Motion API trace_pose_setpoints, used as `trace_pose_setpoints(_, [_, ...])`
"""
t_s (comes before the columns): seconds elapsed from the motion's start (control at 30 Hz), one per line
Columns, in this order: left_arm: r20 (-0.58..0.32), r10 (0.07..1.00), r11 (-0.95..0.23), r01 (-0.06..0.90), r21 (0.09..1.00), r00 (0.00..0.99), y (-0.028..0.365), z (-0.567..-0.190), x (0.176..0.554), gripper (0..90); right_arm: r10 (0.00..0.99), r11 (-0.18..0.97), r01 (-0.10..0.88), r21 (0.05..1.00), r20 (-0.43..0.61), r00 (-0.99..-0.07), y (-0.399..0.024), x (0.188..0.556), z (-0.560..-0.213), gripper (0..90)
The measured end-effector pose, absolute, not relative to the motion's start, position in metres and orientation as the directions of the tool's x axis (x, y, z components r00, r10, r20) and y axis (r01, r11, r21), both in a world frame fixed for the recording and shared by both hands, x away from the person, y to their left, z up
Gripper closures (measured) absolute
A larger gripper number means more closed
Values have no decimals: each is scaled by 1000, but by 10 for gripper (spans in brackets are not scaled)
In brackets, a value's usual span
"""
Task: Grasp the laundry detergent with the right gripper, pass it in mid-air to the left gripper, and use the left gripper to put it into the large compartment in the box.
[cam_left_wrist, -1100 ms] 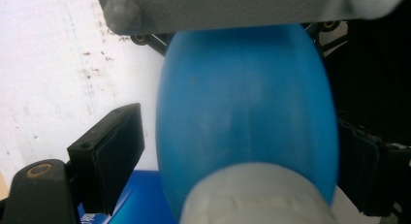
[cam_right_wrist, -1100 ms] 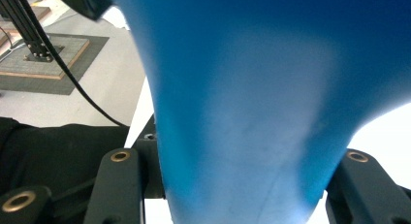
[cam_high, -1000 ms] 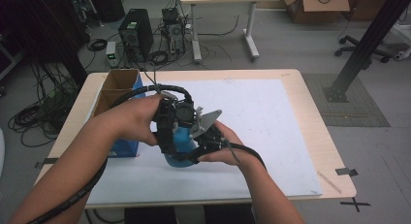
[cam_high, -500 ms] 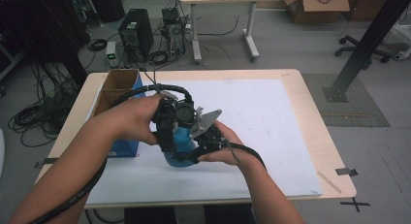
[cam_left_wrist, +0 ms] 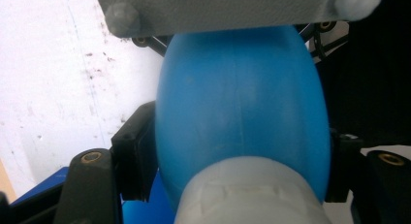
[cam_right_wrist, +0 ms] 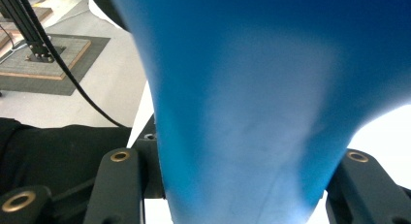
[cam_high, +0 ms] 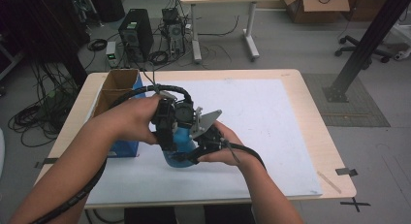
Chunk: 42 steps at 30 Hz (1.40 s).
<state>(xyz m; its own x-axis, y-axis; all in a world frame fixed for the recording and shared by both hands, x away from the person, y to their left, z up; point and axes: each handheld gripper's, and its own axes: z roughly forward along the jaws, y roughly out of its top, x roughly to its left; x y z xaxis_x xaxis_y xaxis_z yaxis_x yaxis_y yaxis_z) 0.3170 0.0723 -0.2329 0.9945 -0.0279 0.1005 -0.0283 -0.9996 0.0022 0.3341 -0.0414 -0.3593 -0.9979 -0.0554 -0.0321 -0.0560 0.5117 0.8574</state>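
Note:
A blue rubber bulb (cam_high: 182, 139) with a pale grey neck (cam_left_wrist: 247, 190) is held just above the white sheet, at the middle left of the table. My left gripper (cam_high: 169, 133) comes down on it from the left. Its jaws press both sides of the bulb's round body (cam_left_wrist: 237, 112), so it is shut on the bulb. My right gripper (cam_high: 195, 154) comes in from the right and below. It is shut on the bulb's narrower part (cam_right_wrist: 242, 136), with a black jaw on each side. The grey plate (cam_left_wrist: 232, 10) of the right gripper lies across the top of the left gripper view.
An open cardboard box (cam_high: 118, 86) with a blue side stands at the table's left edge, close behind my left hand. A white sheet (cam_high: 276, 117) covers most of the wooden table (cam_high: 322, 141). Cables, a computer tower and another desk are on the floor beyond.

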Motion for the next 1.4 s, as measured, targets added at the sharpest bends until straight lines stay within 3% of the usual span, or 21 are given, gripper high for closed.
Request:
trace_pose_setpoints(0.2, [99, -34, -999, -34, -6, 994, 71, -233, 317, 368, -50, 507, -54, 860, -34, -998, -42, 335, -359, 455])
trace_pose_setpoints(1.1, [120, -39, -997, -30, -75, 992, 60, -224, 310, 382, -33, 440, -63, 896, -54, -998, -45, 328, -359, 427])
trace_pose_setpoints(1.4, [122, -24, -996, -14, -83, 992, 60, -222, 312, 382, -15, 414, -37, 910, -34, -999, -46, 327, -363, 290])
